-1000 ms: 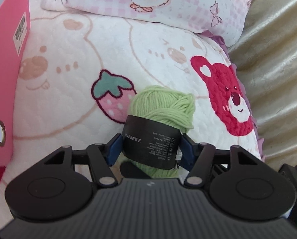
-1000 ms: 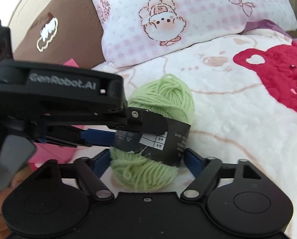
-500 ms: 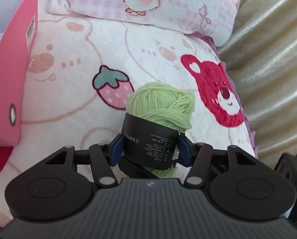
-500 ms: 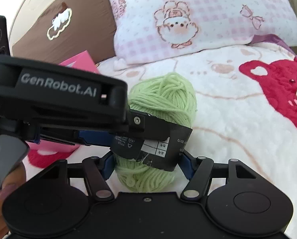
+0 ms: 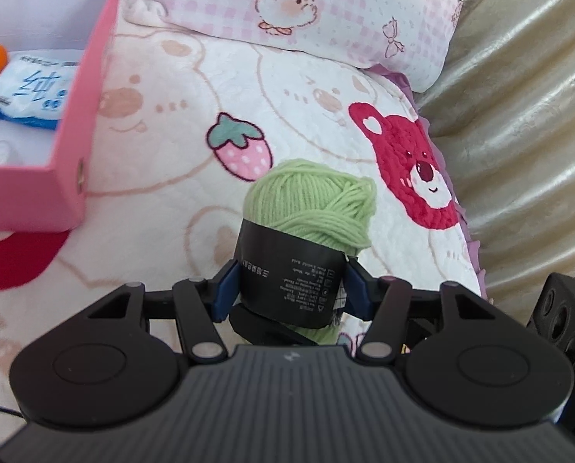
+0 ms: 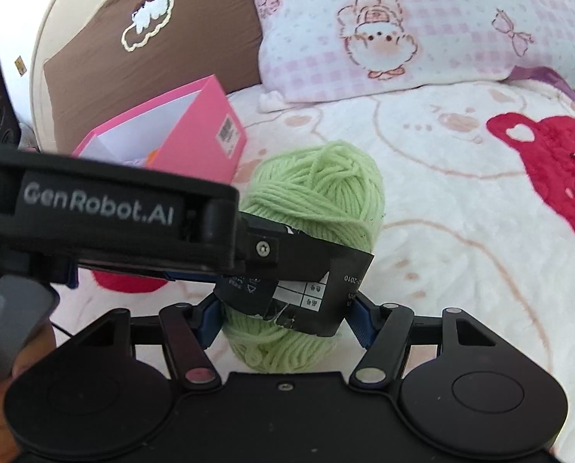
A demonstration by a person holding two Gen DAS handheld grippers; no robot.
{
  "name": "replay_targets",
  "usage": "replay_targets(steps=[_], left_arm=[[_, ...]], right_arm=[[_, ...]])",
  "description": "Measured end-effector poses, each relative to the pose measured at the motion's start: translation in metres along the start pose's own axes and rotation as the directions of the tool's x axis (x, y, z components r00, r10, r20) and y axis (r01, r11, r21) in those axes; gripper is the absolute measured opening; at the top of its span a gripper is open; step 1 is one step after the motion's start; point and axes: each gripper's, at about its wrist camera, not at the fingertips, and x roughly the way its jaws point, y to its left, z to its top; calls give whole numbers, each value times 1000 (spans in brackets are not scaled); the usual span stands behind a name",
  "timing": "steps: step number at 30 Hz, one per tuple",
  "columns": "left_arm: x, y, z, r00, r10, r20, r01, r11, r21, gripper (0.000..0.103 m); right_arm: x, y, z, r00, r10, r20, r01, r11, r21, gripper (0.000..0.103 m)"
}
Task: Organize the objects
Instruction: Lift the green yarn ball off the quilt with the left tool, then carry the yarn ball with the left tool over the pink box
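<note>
A green yarn ball (image 5: 310, 208) with a black paper label is held above the quilt. My left gripper (image 5: 289, 291) is shut on it across the label. My right gripper (image 6: 287, 314) is also shut on the yarn ball (image 6: 318, 196), from the other side. The left gripper's body crosses the left of the right wrist view. An open pink box (image 5: 83, 115) stands at the left, with a blue-and-white packet (image 5: 29, 92) and an orange thing inside. The box also shows in the right wrist view (image 6: 206, 135).
A pink checked pillow (image 5: 306, 4) lies at the back and a brown pillow (image 6: 152, 38) behind the box. The quilt (image 5: 164, 162) has bear and strawberry prints. A beige ribbed cover (image 5: 526, 115) runs along the right edge.
Both grippers have lifted the yarn ball higher above the quilt. The right gripper has closed on it. The inside of the pink box has come into view.
</note>
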Motion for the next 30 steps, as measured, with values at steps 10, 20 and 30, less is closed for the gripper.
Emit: replay_targets(steps=[10, 20, 30], left_arm=[[-45, 5, -20, 1000, 17, 6, -17, 1000, 13, 57], [-85, 13, -34, 999, 17, 30, -17, 1000, 0, 57], [-127, 36, -44, 999, -8, 46, 11, 997, -73, 58]], right_arm=[[-19, 37, -5, 998, 31, -47, -32, 999, -28, 70], [-36, 75, -8, 997, 30, -64, -34, 998, -61, 69], [-50, 113, -2, 992, 51, -112, -65, 990, -124, 70]])
